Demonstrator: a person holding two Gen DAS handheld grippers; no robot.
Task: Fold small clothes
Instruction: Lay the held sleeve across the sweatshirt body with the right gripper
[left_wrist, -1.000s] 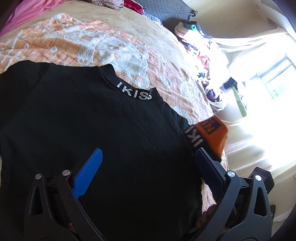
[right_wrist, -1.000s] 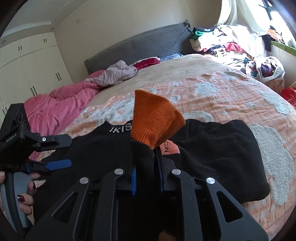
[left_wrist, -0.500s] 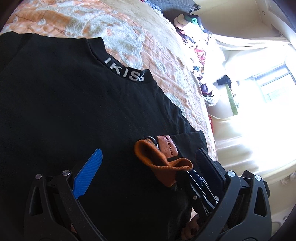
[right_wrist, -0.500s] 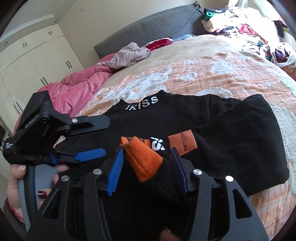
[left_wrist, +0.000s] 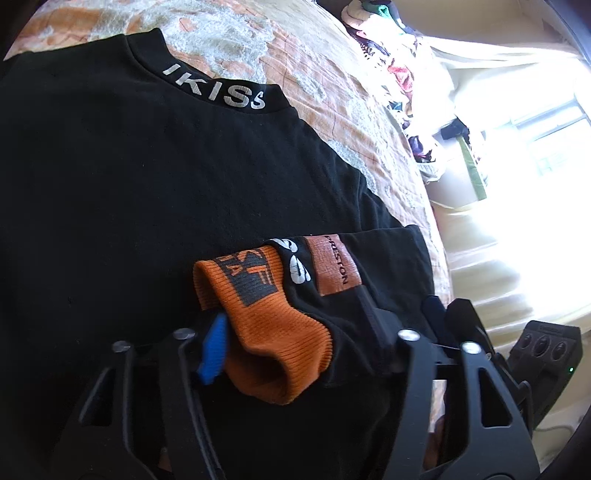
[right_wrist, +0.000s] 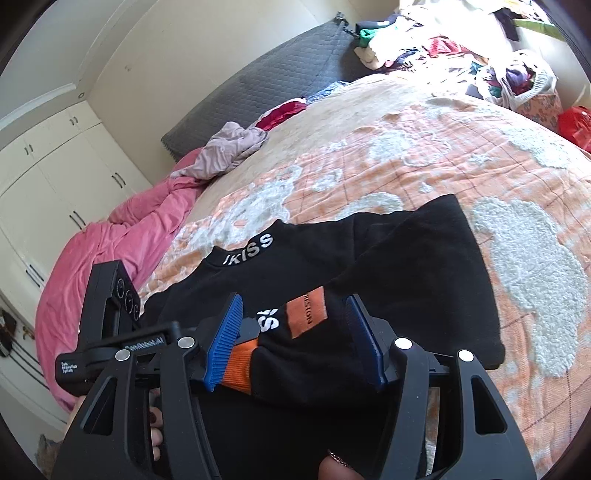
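Bed (right_wrist: 424, 122) carried everything, covered by an orange-and-white quilt (right_wrist: 517, 206) with raised fuzzy white patches. Black top (right_wrist: 406, 266) lay flat on the quilt, neck with white lettering toward the headboard (right_wrist: 266, 81); one sleeve with an orange cuff (left_wrist: 273, 332) was folded across the body. Pink blanket (right_wrist: 122, 243) lay bunched along the far side edge. A crumpled mauve garment (right_wrist: 229, 147) and a red one (right_wrist: 284, 112) lay near the grey headboard. Mixed clothes pile (right_wrist: 436, 48) sat at the far corner.
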